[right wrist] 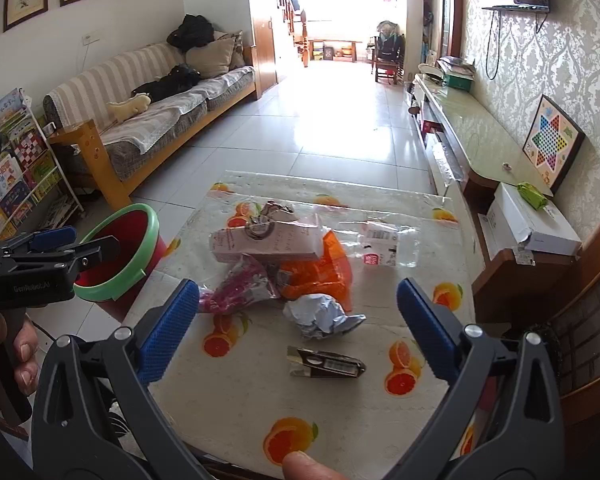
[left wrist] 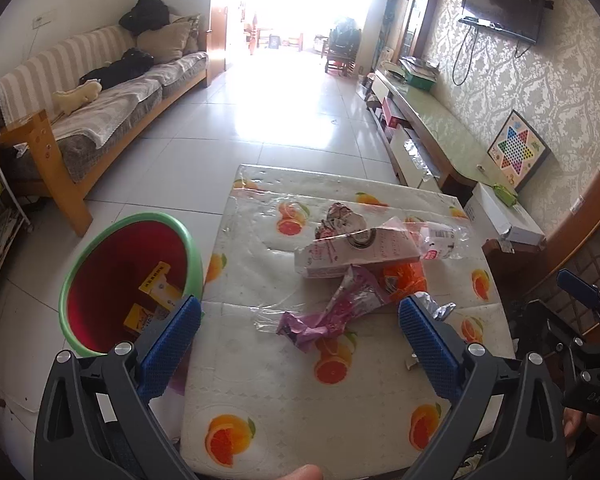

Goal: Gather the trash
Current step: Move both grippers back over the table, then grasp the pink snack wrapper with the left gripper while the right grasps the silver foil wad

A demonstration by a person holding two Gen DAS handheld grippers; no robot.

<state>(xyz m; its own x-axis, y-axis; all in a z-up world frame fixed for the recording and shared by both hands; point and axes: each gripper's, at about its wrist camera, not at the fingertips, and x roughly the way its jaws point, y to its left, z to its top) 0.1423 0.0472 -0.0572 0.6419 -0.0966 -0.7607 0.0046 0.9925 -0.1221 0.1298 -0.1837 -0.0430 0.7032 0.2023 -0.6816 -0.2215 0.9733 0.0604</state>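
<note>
Left gripper (left wrist: 300, 316): jaws spread wide, nothing between them, hovering over the table's near-left part, right beside the bin.
Right gripper (right wrist: 298, 308): same deal, wide open and empty, hanging over the near edge with the foil ball just ahead of it.
Table (right wrist: 236, 400): orange-print cloth under clear plastic; all the trash sits in a heap around the middle.
Bin (left wrist: 130, 280): red inside, green rim, on the floor touching the table's left edge. Already has a couple of yellow packets in it.
Carton (right wrist: 266, 244): longest piece, lying flat on top of the heap. Looks light and fairly stiff, so I'd pinch it across the narrow sides.
Orange bag (right wrist: 320, 276): soft and crinkly, partly under the carton; grab a bunched fold.
Clear bottle (right wrist: 388, 248): toward the right edge, empty-looking, probably slippery and squashy.
Purple wrapper (left wrist: 332, 312): limp film, take the twisted end.
Foil ball (right wrist: 320, 314): crumpled, weighs nothing, easy squeeze.
Dark flat packet (right wrist: 324, 364): nearest the near edge, lies flat, so tricky to get under.
</note>
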